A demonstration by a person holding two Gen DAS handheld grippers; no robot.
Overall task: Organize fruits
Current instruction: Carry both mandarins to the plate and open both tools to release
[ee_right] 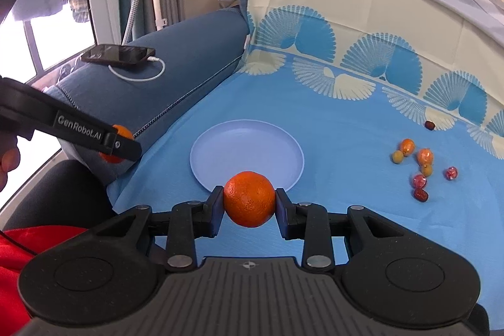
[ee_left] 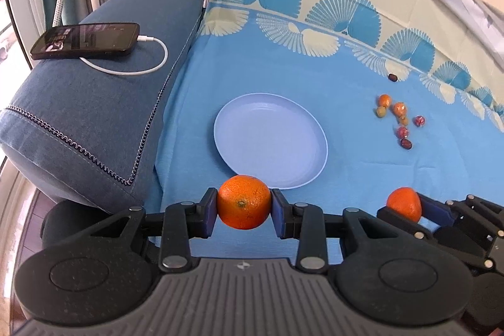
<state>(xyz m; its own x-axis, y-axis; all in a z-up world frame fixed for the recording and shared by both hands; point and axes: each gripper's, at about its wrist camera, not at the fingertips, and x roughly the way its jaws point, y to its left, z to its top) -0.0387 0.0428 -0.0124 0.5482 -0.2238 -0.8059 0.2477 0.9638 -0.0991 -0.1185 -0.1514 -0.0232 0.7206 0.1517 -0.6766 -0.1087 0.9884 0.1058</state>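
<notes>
The left claw (ee_left: 244,203) gripped an orange (ee_left: 244,201) just short of the empty plate (ee_left: 245,122); the right claw (ee_right: 249,200) clamped a second orange (ee_right: 249,199), likely both bound for it. Small fruits (ee_right: 419,166) lay scattered at 2 o'clock, too small to identify. A phone (ee_left: 85,40) charged on the armrest.
</notes>
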